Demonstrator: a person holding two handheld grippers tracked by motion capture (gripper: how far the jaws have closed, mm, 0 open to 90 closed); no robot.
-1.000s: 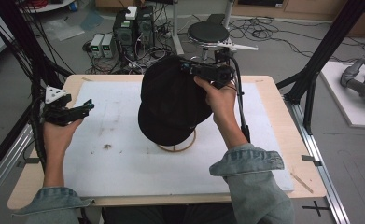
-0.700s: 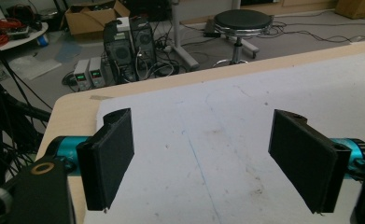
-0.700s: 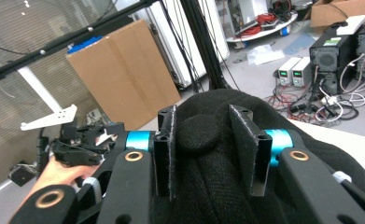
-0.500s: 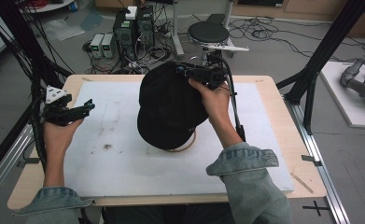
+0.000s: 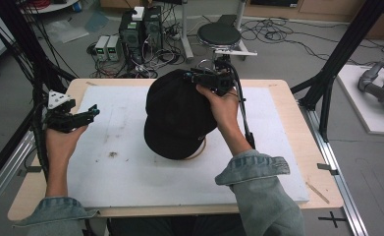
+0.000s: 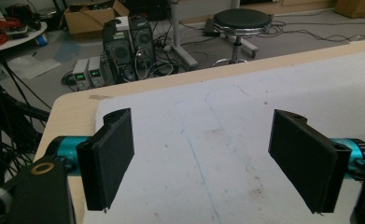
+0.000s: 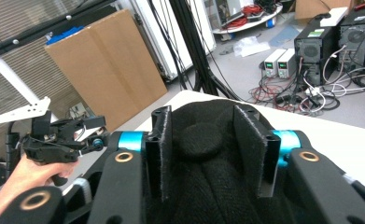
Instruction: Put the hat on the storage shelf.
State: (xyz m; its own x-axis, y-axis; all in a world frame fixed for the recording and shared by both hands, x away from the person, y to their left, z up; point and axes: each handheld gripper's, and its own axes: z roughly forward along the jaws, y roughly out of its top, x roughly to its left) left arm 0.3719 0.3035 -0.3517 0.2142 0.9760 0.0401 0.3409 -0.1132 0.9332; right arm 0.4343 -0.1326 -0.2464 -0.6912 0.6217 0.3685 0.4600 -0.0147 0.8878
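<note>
White sheeting (image 5: 130,172) is covering the wooden table (image 5: 297,123), with cables and power units cluttering the floor beyond. Right gripper (image 5: 199,77) is pinching the crown of the black cap (image 5: 177,115), jaws narrowed on the fabric either side of the top button (image 7: 202,138). That cap is sitting mid-table, its brim pointing toward six o'clock over a wooden ring (image 5: 199,150). Left gripper (image 5: 92,112) is hovering out at nine o'clock, jaws spread wide with nothing between them, well apart from the cap. Round black stool (image 5: 219,34) is standing at twelve o'clock.
</note>
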